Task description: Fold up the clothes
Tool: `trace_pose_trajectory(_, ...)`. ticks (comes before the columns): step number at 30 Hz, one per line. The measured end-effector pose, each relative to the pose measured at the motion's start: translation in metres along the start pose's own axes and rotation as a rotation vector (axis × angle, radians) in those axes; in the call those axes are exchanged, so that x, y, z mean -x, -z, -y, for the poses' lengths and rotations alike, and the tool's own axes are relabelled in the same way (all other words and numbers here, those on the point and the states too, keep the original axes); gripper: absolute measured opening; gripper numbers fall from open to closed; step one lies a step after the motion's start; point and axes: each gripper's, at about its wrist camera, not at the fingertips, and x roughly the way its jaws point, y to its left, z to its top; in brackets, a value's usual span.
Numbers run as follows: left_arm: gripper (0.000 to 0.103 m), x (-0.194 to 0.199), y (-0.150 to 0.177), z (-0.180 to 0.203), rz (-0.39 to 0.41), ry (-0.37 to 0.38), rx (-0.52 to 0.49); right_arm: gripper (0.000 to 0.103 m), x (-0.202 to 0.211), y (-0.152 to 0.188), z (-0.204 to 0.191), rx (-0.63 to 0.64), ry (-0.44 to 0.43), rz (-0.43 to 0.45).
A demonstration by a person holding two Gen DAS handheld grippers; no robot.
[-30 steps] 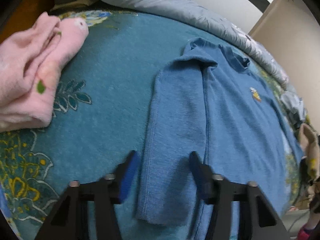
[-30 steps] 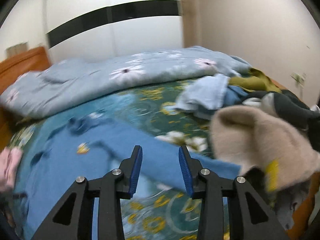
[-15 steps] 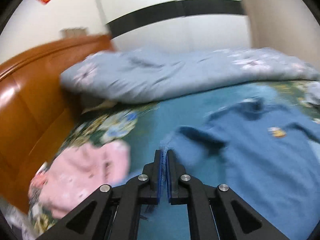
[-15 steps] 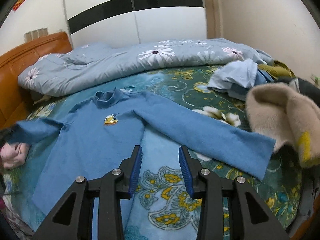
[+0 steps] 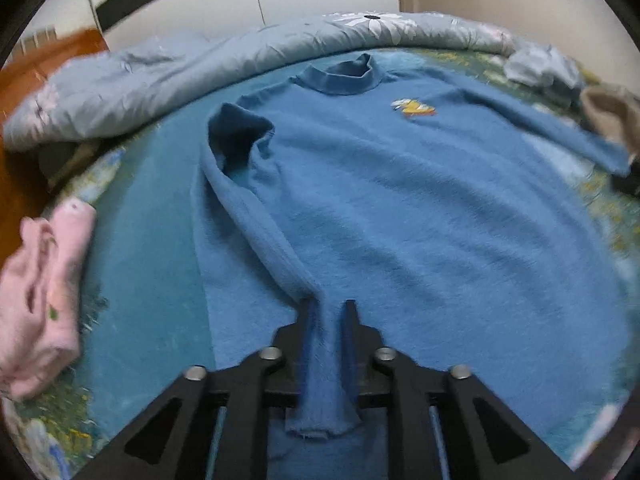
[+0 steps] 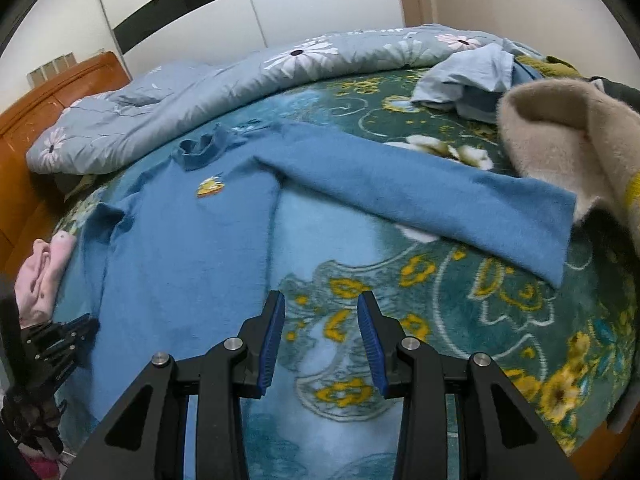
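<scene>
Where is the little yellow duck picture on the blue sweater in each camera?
Left wrist view: the small yellow duck patch sits upper right of centre, on the chest of the fuzzy blue sweater, right of its collar.
Right wrist view: the patch sits left of centre, just below the collar.
Shared landmark: the folded pink garment at the left edge of both.

The sweater (image 5: pixel 400 208) is plain blue with 1 small yellow badge (image 5: pixel 414 108); the blanket (image 6: pixel 460 320) is teal with yellow flowers; the garment (image 5: pixel 36 300) at its left edge is pink.
</scene>
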Motion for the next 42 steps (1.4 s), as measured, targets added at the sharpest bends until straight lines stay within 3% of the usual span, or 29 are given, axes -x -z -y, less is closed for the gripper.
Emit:
trace_pose_trajectory(1, 0.039, 0.008, -0.002, -0.004, 0.022, 0.056, 0.02, 0.039, 0.0, 0.001, -0.003, 0.003, -0.01, 0.001)
trace_pose_trajectory(3, 0.06, 0.03, 0.0, -0.018, 0.086, 0.122, 0.062, 0.039, -0.002, 0.002, -0.01, 0.013, -0.034, 0.0)
trace_pose_trajectory(5, 0.065, 0.044, 0.003, -0.037, 0.126, 0.099, 0.124, 0.039, -0.007, 0.004, -0.018, 0.018, -0.048, -0.01)
trace_pose_trajectory(7, 0.065, 0.052, 0.008, -0.058, 0.14, 0.056, 0.198, 0.039, -0.013, 0.005, -0.025, 0.013, -0.063, -0.025)
trace_pose_trajectory(10, 0.065, 0.041, 0.022, -0.079, 0.08, 0.01, 0.298, 0.039, -0.019, 0.006, -0.036, 0.001, -0.091, -0.033)
trace_pose_trajectory(15, 0.064, 0.017, 0.03, -0.066, 0.012, 0.076, 0.3, 0.039, -0.023, 0.01, -0.064, 0.04, -0.146, -0.038)
trace_pose_trajectory(19, 0.047, 0.003, 0.028, -0.049, -0.032, 0.068, 0.256, 0.039, -0.028, 0.02, -0.085, 0.09, -0.162, -0.058)
trace_pose_trajectory(21, 0.013, 0.004, 0.026, -0.046, -0.019, 0.104, 0.243, 0.039, -0.031, 0.025, -0.088, 0.091, -0.163, -0.071)
trace_pose_trajectory(25, 0.012, 0.004, 0.024, -0.052, -0.008, 0.152, 0.265, 0.039, -0.038, 0.029, -0.087, 0.069, -0.163, -0.097)
trace_pose_trajectory(34, 0.009, 0.028, 0.012, -0.106, 0.077, 0.281, 0.392, 0.039, -0.042, 0.029, -0.081, 0.048, -0.178, -0.117)
trace_pose_trajectory(42, 0.007, 0.045, 0.004, -0.15, 0.118, 0.055, 0.373, 0.039, -0.049, 0.028, -0.078, 0.056, -0.187, -0.132)
